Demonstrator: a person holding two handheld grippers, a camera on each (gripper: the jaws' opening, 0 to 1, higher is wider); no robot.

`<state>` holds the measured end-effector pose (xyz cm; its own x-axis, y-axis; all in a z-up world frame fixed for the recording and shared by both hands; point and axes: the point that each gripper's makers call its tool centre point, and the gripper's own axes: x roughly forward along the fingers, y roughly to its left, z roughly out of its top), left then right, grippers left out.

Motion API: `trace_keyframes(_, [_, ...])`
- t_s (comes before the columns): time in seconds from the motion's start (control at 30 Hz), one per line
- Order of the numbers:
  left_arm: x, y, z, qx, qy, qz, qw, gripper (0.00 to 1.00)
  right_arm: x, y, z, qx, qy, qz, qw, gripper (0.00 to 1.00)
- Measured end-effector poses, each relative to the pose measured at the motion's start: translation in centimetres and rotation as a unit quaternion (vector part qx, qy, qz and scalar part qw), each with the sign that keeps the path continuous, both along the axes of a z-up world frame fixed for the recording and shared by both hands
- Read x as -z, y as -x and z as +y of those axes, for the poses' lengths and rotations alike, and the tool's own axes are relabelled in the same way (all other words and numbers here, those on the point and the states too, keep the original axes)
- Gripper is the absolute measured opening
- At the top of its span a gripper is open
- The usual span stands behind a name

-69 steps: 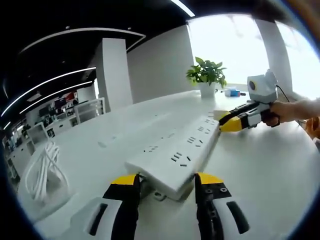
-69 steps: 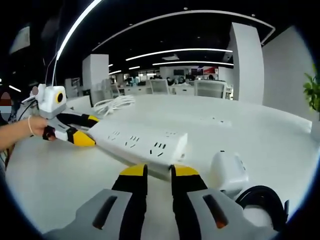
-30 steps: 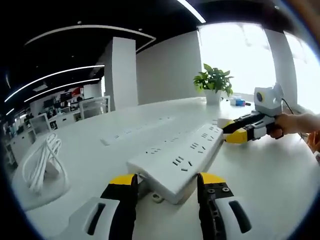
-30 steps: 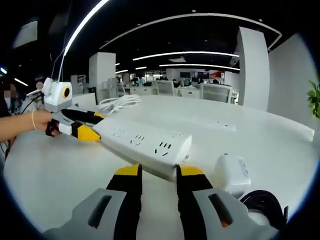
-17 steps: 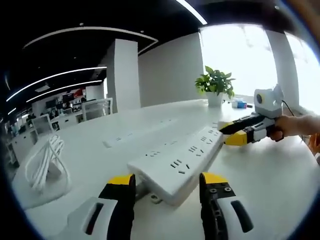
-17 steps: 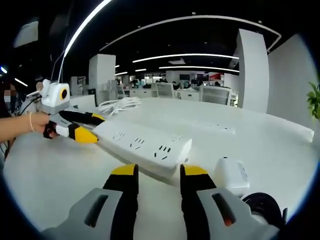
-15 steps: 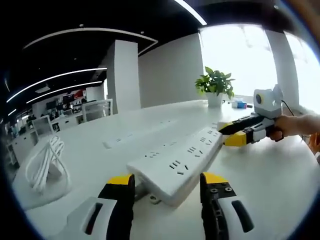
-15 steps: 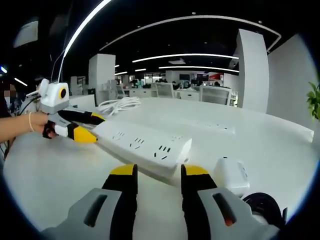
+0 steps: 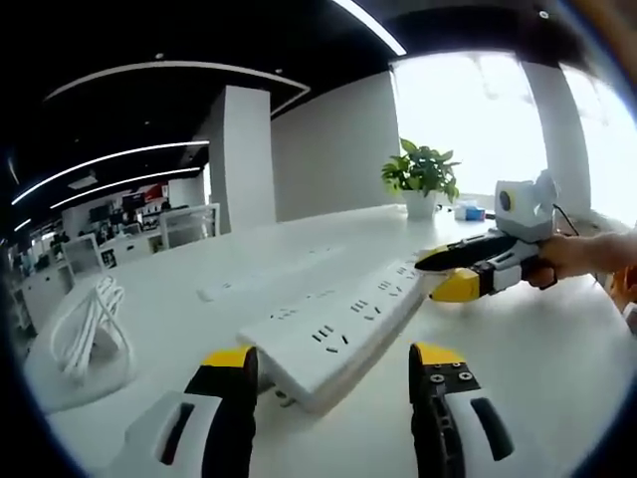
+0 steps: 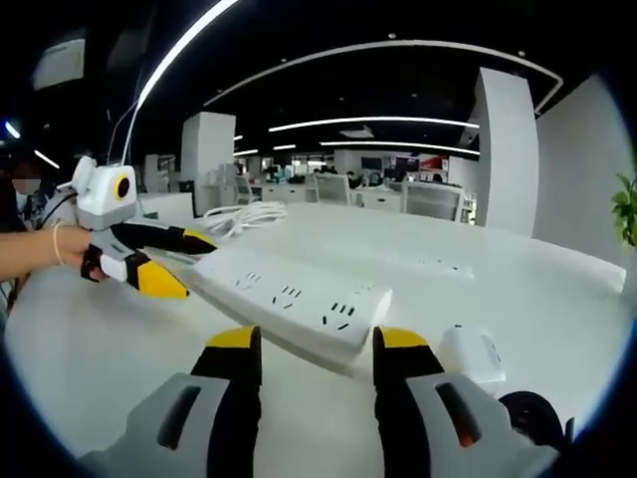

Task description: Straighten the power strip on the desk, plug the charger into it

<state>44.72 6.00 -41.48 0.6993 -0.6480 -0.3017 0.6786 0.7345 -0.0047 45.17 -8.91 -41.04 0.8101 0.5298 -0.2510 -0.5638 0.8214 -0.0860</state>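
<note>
Long white multi-socket power strip (image 9: 343, 324) lying flat on the white desk (image 9: 537, 349), you at both ends.
Your left gripper (image 9: 333, 373) and right gripper (image 10: 317, 351) are both sitting with jaws spread wide, gripping nothing, each straddling one end. The white block charger (image 10: 474, 355) is resting beside the right jaw.

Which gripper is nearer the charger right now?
Right. The charger lies on the desk just beside the right gripper, off its outer jaw. The left gripper is at the far end of the power strip.
</note>
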Motion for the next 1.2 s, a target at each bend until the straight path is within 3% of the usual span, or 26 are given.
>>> trace_keyframes(0.47, [-0.2,1.7,-1.5,0.015,-0.015,-0.026,0.9994,0.75,-0.4,0.2,0.7,-0.018,-0.001,-0.010,0.9998,0.56])
trace_keyframes(0.97, [-2.1,2.9,-2.9,0.014,0.003,-0.049,0.9987,0.88,-1.3,0.8,1.3,-0.024,-0.021,-0.015,0.9994,0.72])
trace_keyframes(1.2, [-3.0,3.3,-3.2,0.013,0.012,-0.056,0.9983,0.87,-1.6,1.2,1.7,-0.028,-0.029,-0.015,0.9991,0.76])
